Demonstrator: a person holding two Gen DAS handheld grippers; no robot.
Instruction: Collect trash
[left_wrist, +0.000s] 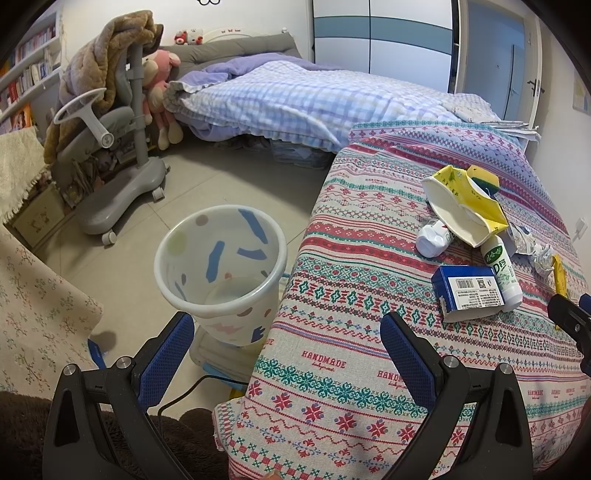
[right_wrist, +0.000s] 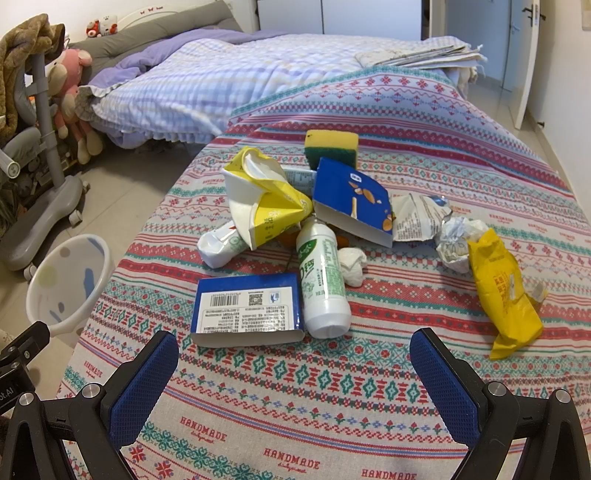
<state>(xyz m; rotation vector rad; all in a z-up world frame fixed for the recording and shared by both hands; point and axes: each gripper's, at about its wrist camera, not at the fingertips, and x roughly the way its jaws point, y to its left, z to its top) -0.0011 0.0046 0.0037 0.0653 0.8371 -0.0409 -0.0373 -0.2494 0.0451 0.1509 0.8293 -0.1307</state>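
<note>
A pile of trash lies on the patterned tablecloth (right_wrist: 295, 387): a small blue box (right_wrist: 247, 308), a white bottle with green label (right_wrist: 325, 280), a crushed yellow carton (right_wrist: 266, 206), a blue carton (right_wrist: 354, 201), a sponge (right_wrist: 331, 147), a yellow wrapper (right_wrist: 504, 291) and crumpled paper (right_wrist: 352, 266). The box (left_wrist: 467, 291) and bottle (left_wrist: 504, 273) also show in the left wrist view. A white patterned bin (left_wrist: 221, 266) stands on the floor left of the table. My left gripper (left_wrist: 288, 332) is open above the table's left edge. My right gripper (right_wrist: 293, 354) is open, just short of the blue box.
A bed (left_wrist: 295, 99) with a checked quilt lies beyond the table. A grey wheeled chair (left_wrist: 110, 147) draped with a blanket stands at the left. A black cable (left_wrist: 184, 395) runs on the floor below the bin.
</note>
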